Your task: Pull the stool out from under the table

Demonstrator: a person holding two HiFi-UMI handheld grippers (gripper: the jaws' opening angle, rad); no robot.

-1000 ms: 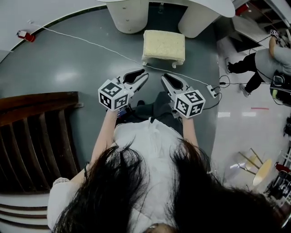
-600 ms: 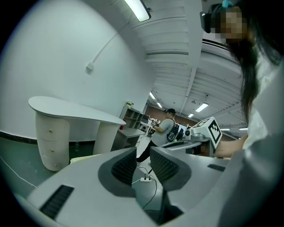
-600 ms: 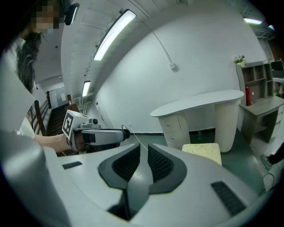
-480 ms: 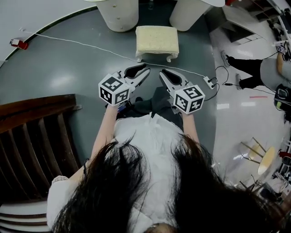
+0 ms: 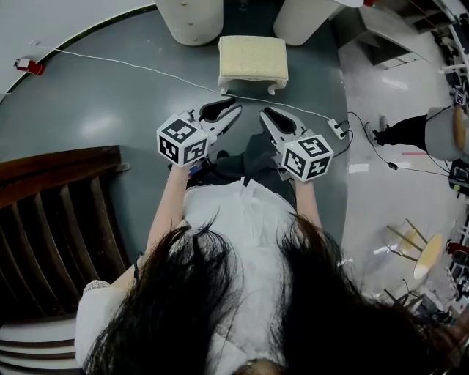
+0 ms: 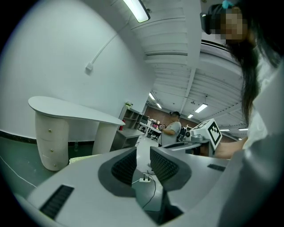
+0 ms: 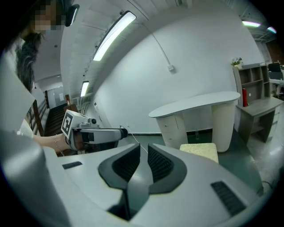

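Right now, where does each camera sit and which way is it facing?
Head view: on the person's head, looking steeply down at the stool; hair, forearms, left claw and right claw show.
Left gripper view: rides the left claw, facing the table; the right claw shows at right.
Right gripper view: rides the right claw, facing table and stool; the left claw shows at left.
Shared: both gripper views see the table; head and right gripper views see the stool.

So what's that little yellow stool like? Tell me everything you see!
The stool has a square, pale yellow cushion with a nubbly-looking top, on a white base with short curvy legs. It stands upright on the grey floor, just in front of the white table and its fat legs. A white cable runs past its front legs.
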